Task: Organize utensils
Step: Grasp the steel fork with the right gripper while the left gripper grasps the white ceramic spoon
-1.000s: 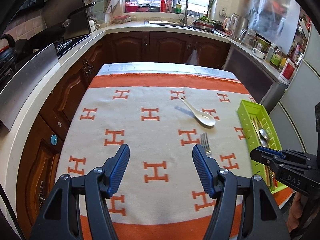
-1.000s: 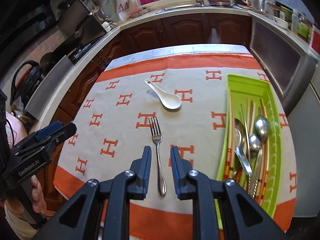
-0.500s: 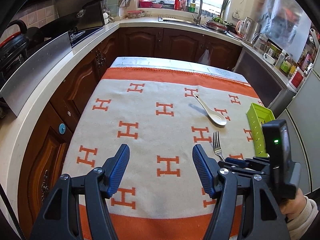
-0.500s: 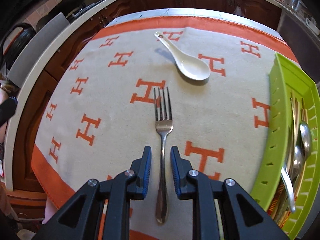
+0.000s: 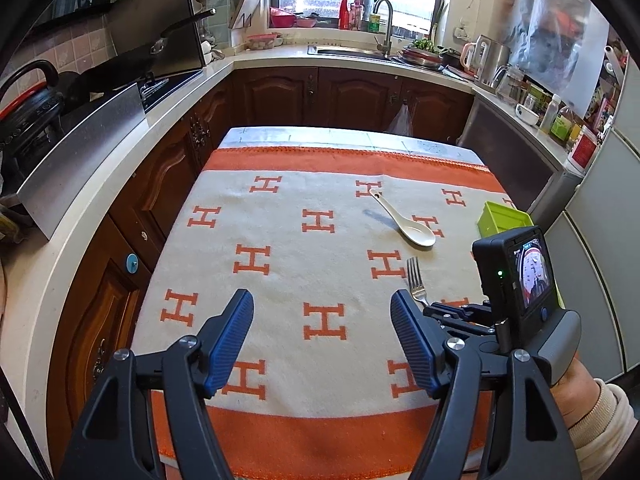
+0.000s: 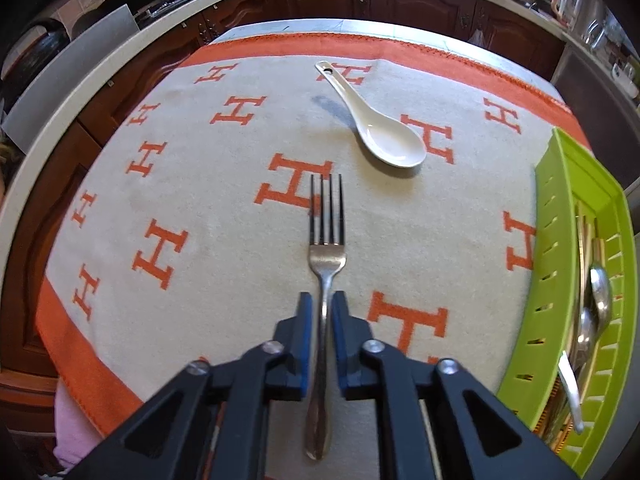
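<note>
Fork handling: the fork [image 6: 325, 256] is judged stiff, light and slippery, being thin polished metal; little is offered to the pads on its narrow edges, so hold is best taken on the handle just behind the neck, where it is bracketed now.
Fork appearance: four dark tines, a bright neck and a slim handle widening to a rounded end are seen.
Fork position: it is laid flat on the orange-patterned cloth [image 6: 224, 208], tines pointed away, left of the green tray [image 6: 560, 264].
Right gripper: the right gripper [image 6: 322, 308] is drawn nearly together around the handle, a pad on each side; whether the metal is actually pinched cannot be told.
Left gripper: the left gripper [image 5: 322, 320] is held wide apart above the cloth, with nothing between its fingers.
Ceramic spoon: the white spoon [image 6: 380, 128] is judged heavier and breakable; it is left loose beyond the fork.
Tray contents: metal spoons and chopsticks are already gathered inside.
</note>
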`<act>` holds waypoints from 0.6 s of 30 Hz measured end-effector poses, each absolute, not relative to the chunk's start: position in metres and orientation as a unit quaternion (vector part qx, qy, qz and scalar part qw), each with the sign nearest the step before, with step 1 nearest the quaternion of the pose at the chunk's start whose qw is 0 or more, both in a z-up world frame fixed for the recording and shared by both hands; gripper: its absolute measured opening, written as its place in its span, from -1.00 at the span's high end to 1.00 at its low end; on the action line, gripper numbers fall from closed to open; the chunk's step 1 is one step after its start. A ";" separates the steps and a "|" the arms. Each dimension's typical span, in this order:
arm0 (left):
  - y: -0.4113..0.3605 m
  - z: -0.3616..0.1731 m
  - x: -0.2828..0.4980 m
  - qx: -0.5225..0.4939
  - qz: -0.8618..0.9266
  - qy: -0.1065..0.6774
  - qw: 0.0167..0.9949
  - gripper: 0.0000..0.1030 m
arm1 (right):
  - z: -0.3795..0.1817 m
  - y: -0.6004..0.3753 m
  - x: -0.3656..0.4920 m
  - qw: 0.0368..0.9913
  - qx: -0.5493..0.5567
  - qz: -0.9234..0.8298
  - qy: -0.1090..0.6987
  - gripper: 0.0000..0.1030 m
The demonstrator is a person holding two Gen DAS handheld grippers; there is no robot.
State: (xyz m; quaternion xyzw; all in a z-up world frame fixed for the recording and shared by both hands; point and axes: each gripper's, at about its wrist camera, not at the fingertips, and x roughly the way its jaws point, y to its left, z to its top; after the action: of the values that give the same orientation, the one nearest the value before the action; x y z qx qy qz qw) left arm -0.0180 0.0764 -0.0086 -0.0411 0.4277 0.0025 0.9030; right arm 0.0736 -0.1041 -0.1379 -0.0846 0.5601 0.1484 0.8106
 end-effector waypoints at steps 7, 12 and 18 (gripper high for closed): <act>0.074 0.000 -0.020 -0.028 0.003 0.426 0.904 -0.40 | -0.135 -0.116 0.066 0.812 -0.048 0.157 0.560 0.93; 0.064 -0.001 -0.007 -0.029 -0.022 0.436 0.899 -0.41 | -0.123 -0.129 0.057 0.816 -0.008 0.174 0.551 0.93; 0.054 -0.019 0.028 -0.070 -0.073 0.460 0.882 -0.41 | -0.109 -0.142 0.056 0.821 0.023 0.185 0.540 0.93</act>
State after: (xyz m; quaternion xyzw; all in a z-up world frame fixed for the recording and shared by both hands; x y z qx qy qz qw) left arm 0.0281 0.0536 -0.0193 -0.0702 0.4602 -0.0725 0.8821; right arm 0.0556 -0.1421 -0.1091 0.0233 0.5403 0.1852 0.8205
